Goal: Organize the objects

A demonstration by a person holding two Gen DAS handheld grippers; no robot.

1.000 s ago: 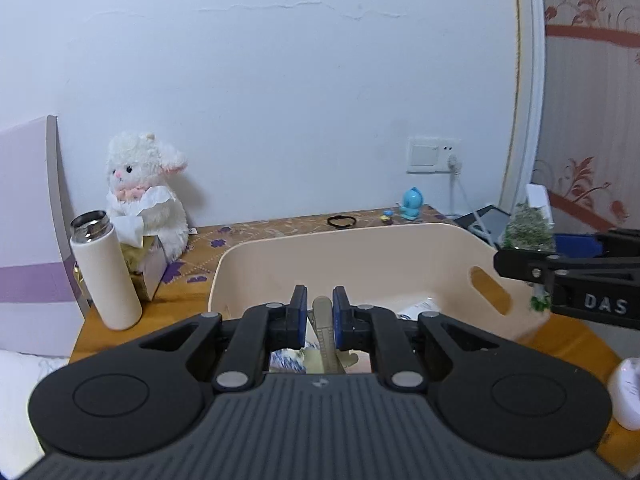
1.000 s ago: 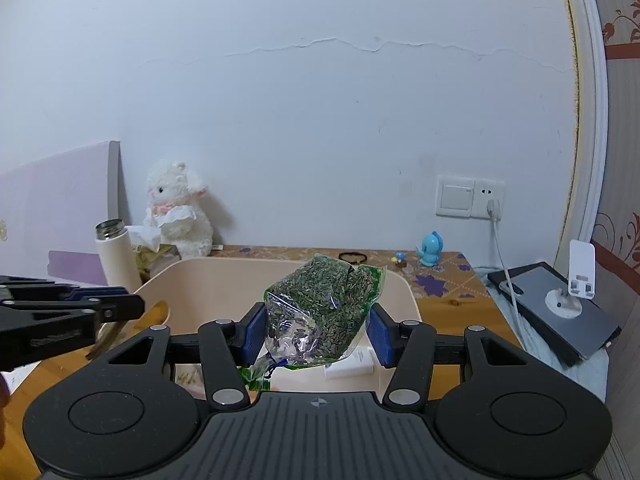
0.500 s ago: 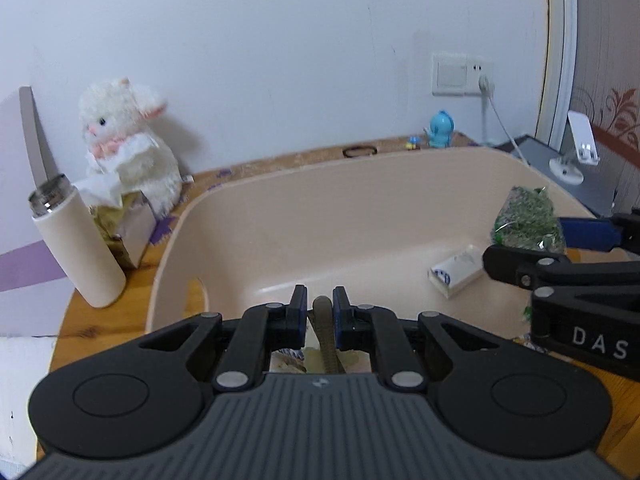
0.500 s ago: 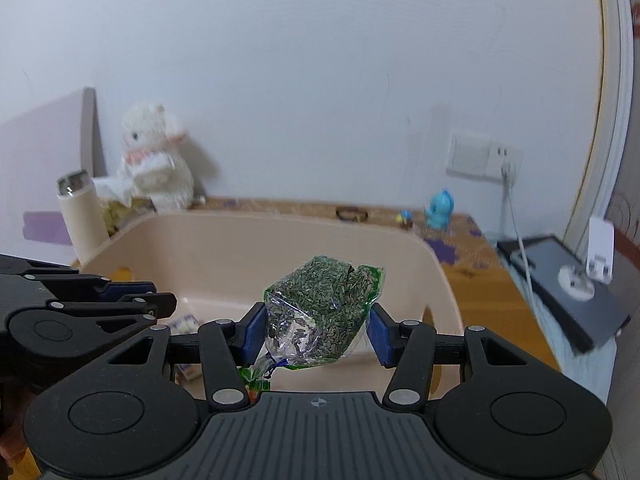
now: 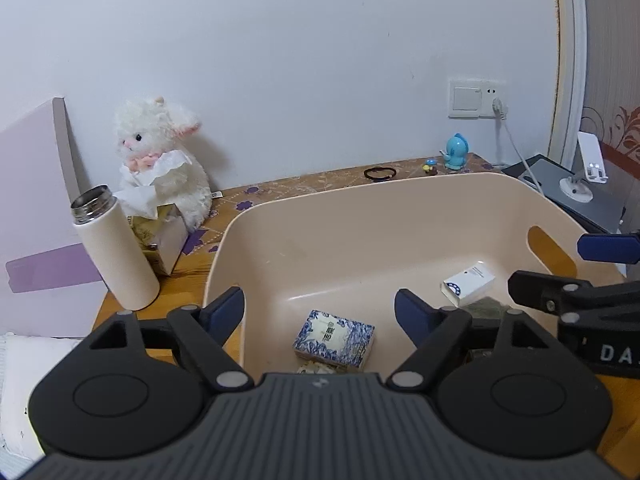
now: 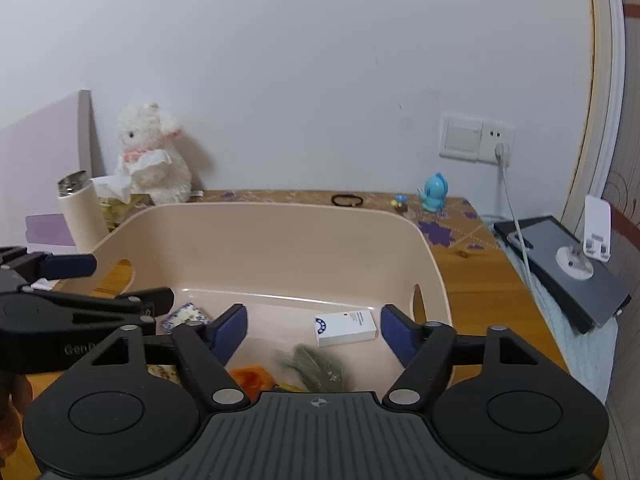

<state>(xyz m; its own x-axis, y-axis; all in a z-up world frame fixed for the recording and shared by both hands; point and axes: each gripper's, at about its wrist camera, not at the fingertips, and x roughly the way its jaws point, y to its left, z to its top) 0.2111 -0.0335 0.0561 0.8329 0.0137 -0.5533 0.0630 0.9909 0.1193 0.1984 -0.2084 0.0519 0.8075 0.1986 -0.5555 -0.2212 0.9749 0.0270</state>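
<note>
A beige plastic bin (image 5: pixel 360 216) (image 6: pixel 280 224) stands on the wooden table. Inside lie a blue-patterned box (image 5: pixel 334 338) (image 6: pixel 186 315), a white box (image 5: pixel 468 284) (image 6: pixel 346 326), the green dried-herb bag (image 6: pixel 316 368) (image 5: pixel 486 308) and an orange piece (image 6: pixel 250 376). My left gripper (image 5: pixel 320 310) is open and empty above the bin's near left part. My right gripper (image 6: pixel 314 328) is open and empty above the bin's near right part, with the herb bag lying just below it.
A white bottle (image 5: pixel 114 248), a tissue box (image 5: pixel 164 240) and a plush sheep (image 5: pixel 160 160) stand left of the bin. A hair band (image 5: pixel 380 173) and a blue figurine (image 5: pixel 456 152) sit by the wall. A tablet with a phone stand (image 6: pixel 568 264) lies at the right.
Both grippers have opened. The left one let go of its thin beige object and the right one dropped the herb bag into the bin.
</note>
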